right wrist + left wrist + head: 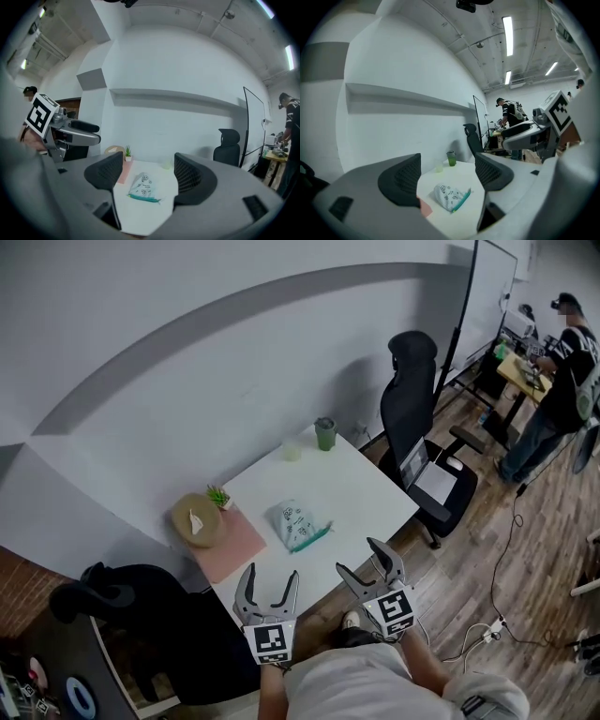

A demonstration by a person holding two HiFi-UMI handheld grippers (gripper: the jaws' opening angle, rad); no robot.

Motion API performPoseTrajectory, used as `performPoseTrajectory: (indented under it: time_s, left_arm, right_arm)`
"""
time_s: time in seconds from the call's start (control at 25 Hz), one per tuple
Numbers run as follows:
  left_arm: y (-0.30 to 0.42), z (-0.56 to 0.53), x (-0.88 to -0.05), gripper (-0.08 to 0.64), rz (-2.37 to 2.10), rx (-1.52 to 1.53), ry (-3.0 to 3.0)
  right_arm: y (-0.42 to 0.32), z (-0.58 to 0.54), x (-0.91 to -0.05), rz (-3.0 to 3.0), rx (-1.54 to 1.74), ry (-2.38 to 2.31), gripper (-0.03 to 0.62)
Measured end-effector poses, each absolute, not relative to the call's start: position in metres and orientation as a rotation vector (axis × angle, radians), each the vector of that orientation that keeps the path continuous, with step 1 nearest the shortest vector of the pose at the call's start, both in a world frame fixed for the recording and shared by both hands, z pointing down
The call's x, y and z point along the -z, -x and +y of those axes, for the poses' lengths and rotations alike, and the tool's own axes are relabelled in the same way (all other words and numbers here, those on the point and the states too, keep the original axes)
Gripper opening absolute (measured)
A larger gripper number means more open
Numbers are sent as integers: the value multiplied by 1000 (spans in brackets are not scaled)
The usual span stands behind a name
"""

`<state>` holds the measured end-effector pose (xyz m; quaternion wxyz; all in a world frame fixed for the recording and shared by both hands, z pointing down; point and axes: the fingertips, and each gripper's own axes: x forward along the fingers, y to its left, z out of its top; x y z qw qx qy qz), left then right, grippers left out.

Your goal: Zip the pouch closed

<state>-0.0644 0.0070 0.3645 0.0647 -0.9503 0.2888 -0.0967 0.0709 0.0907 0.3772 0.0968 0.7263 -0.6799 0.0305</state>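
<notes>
A white patterned pouch (298,524) with a teal zip edge lies in the middle of the white table (356,486). It shows between the jaws in the left gripper view (451,197) and in the right gripper view (142,187). My left gripper (267,584) hangs open over the table's near edge, left of the pouch and apart from it. My right gripper (371,561) is open too, near the table's front right edge, with nothing in it.
A green cup (325,434) and a pale small cup (292,451) stand at the table's far side. A pink mat (228,544), a round tan object (197,519) and a small plant (218,495) are at the left. A black office chair (419,442) stands to the right; a person (558,381) stands far off.
</notes>
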Motion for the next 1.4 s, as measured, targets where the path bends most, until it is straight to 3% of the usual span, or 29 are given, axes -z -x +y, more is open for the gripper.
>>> performPoseTrajectory:
  time_s: [0.44, 1.4]
  left_arm:
    - [22, -8, -362, 345, 1041, 318, 2802]
    - [-32, -105, -430, 345, 1132, 426, 2887]
  right_arm:
    - [-125, 65, -382, -2134, -100, -2047, 342]
    - [-167, -50, -447, -2166, -221, -1813, 333]
